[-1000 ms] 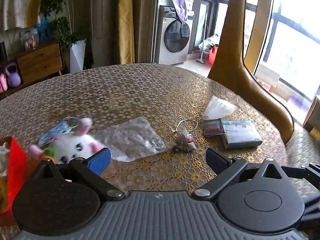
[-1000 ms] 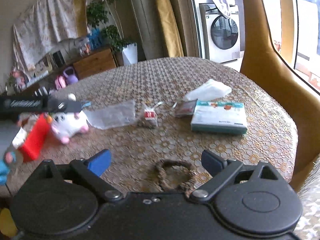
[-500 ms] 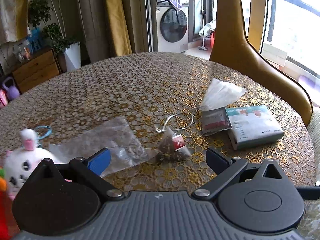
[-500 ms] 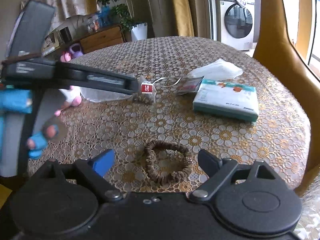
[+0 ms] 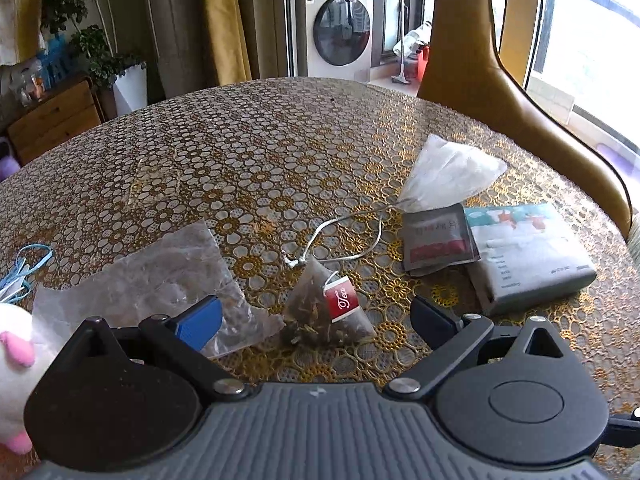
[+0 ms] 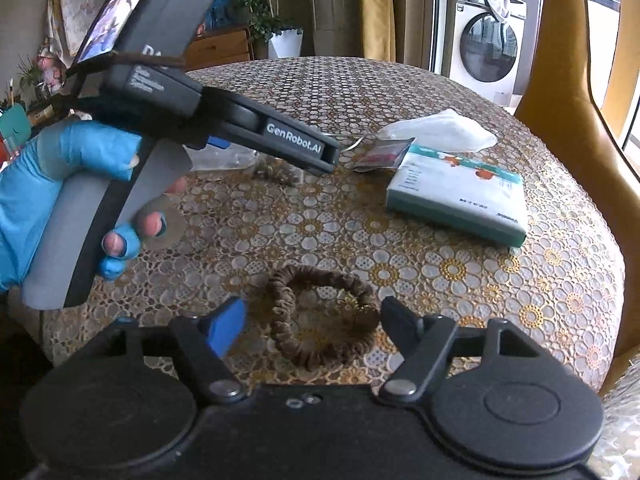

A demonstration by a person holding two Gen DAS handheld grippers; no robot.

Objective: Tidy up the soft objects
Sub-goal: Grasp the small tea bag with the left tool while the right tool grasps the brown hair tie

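Note:
My left gripper [image 5: 316, 320] is open, its jaws on either side of a pyramid tea bag [image 5: 326, 310] with a red tag. A clear plastic bag [image 5: 156, 276] lies left of it, and a white plush toy [image 5: 14, 356] shows at the far left edge. My right gripper [image 6: 314, 326] is open just above a brown hair scrunchie [image 6: 320, 320] lying on the table. The left gripper's body [image 6: 224, 120], held in a blue-gloved hand, shows in the right wrist view and hides most of the tea bag there.
A tissue pack [image 5: 528, 256] [image 6: 460, 192], a grey-red sachet [image 5: 438, 238] and a white plastic pouch [image 5: 448, 174] lie on the right of the lace-covered round table [image 5: 260, 152]. A tan chair [image 5: 500, 72] stands behind. Blue string [image 5: 24, 264] lies left.
My left gripper has swung right from the plush toy and closed in on the tea bag. My right gripper has moved forward and down over the scrunchie.

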